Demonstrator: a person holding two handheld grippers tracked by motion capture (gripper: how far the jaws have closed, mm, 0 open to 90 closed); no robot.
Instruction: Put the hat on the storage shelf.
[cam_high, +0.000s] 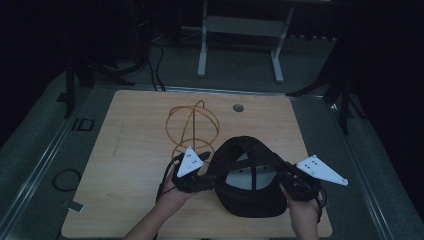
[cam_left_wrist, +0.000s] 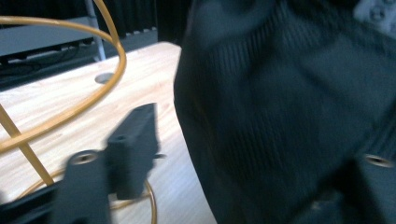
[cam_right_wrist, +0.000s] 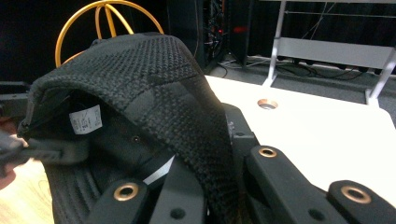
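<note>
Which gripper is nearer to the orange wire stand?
Left. The left gripper sits just in front of the orange wire stand, holding the black cap; the right gripper grips the cap's far side.

High view: dim overall, the surroundings fall to near black; only the wooden table (cam_high: 135, 150) is evenly, softly lit, with faint shadows. The black cap (cam_high: 250, 180) reads as a dark mass (little inner detail). Left gripper view: brighter, but soft with motion blur; the near jaws and the cap fabric are out of focus. Right gripper view: sharp on the cap's weave; the tabletop at right is washed out to pale glare, the background dark.
</note>
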